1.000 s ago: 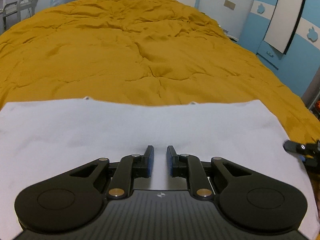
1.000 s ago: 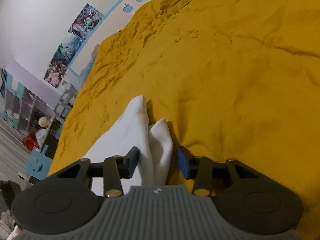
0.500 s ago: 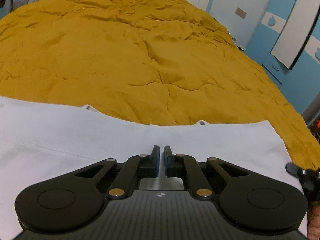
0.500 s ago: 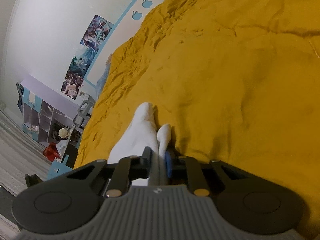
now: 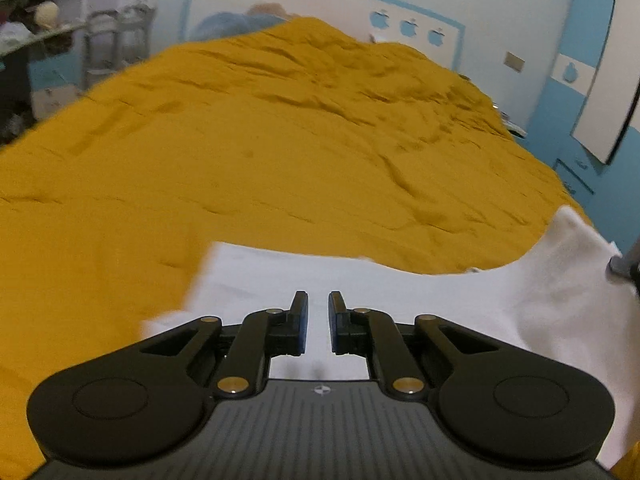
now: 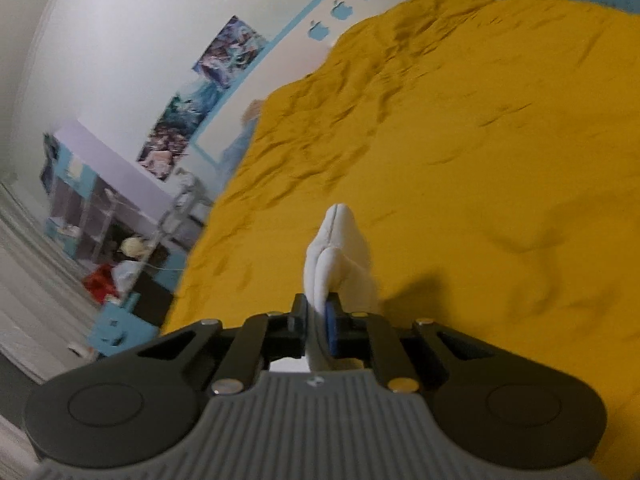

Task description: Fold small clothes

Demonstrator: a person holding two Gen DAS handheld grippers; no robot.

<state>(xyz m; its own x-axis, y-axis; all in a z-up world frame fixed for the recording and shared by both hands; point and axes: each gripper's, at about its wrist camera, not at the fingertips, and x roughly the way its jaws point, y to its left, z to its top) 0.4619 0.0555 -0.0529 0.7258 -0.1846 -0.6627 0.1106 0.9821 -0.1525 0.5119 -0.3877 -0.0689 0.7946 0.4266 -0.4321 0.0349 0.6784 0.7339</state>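
Observation:
A white garment [image 5: 440,300] lies across the near part of the yellow bedcover [image 5: 280,140]. My left gripper [image 5: 318,300] is over the garment's near edge, its blue pads a narrow slit apart with white fabric in the slit, and the cloth comes up with it. On the right the garment rises to a peak where a dark tip of the other gripper [image 5: 624,266] shows. In the right wrist view, my right gripper [image 6: 318,304] is shut on a bunched fold of the white garment [image 6: 340,248], which bulges out past the pads above the bedcover [image 6: 480,160].
The bed's white and blue headboard [image 5: 408,28] stands at the far end. A blue and white wardrobe [image 5: 592,92] is at the right. Shelves with toys and clutter [image 6: 120,248] stand beside the bed on the left.
Both grippers closed on the white garment, then rose and swung. The cloth, flat on the bed before, now lifts at its near edge and its right side.

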